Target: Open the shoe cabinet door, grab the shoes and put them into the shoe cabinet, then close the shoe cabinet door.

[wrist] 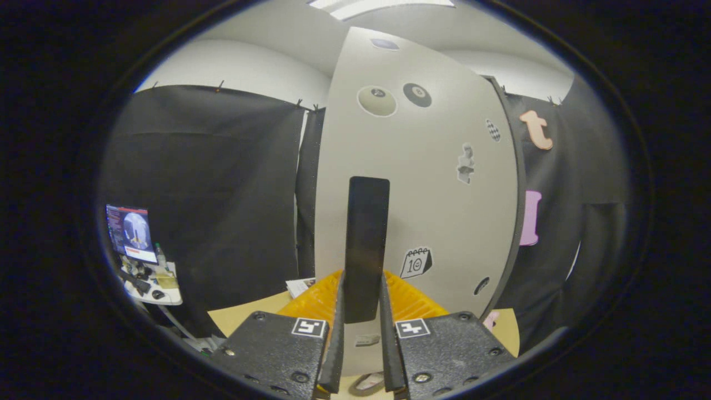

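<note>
Black-draped booth, grey cabinet door (pixel 422 183) ahead, tool (pixel 364 311) clamped on its upright black handle (pixel 366 244), both fingers (pixel 336 339) pressing.

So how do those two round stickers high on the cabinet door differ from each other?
The left round sticker is pale beige and looks larger; the right round sticker is black and smaller, set slightly higher. Both have a small contrasting centre and sit on the grey shoe cabinet door, above the black handle, which the gripper is shut on.
</note>
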Demonstrator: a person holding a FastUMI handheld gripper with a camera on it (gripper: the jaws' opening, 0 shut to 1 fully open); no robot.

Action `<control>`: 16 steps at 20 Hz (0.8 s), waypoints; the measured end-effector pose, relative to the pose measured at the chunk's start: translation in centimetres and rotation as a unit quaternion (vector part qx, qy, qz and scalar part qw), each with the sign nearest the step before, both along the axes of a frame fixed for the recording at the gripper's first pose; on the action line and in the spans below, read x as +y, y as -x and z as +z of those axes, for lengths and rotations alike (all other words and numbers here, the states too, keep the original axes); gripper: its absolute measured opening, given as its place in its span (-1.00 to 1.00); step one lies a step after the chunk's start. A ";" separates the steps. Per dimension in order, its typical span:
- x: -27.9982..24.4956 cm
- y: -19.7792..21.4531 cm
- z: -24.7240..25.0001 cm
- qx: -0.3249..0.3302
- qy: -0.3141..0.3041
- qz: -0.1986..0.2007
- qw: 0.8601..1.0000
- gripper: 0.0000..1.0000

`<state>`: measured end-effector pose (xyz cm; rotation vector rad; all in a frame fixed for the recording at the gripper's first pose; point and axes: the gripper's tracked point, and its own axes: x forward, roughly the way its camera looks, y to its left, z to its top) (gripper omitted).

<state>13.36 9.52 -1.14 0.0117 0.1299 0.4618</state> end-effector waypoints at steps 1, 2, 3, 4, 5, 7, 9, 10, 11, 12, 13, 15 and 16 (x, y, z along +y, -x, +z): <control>-0.7 0.4 0.0 -0.005 -0.003 -0.001 1.000 -0.35; -1.2 0.8 0.0 -0.009 -0.004 -0.001 1.000 -0.35; -1.9 1.1 0.0 -0.012 -0.006 -0.002 1.000 -0.36; -2.5 1.4 0.1 -0.012 -0.010 -0.005 1.000 -0.36; -3.2 1.8 0.1 -0.013 -0.015 -0.009 1.000 -0.36; -4.3 2.3 0.2 -0.021 -0.011 -0.016 1.000 -0.36; -5.3 2.7 0.2 -0.023 -0.004 -0.018 1.000 -0.36; -5.7 2.8 0.3 -0.023 -0.003 -0.019 1.000 -0.36; -6.3 3.0 0.4 -0.024 -0.003 -0.021 0.999 -0.36; -6.9 3.2 0.5 -0.027 -0.002 -0.026 0.999 -0.37; -7.4 3.4 0.4 -0.031 0.000 -0.032 0.999 -0.37; -8.9 3.6 0.5 -0.043 0.010 -0.053 0.998 -0.37; -9.8 3.6 0.6 -0.048 0.015 -0.070 0.996 -0.37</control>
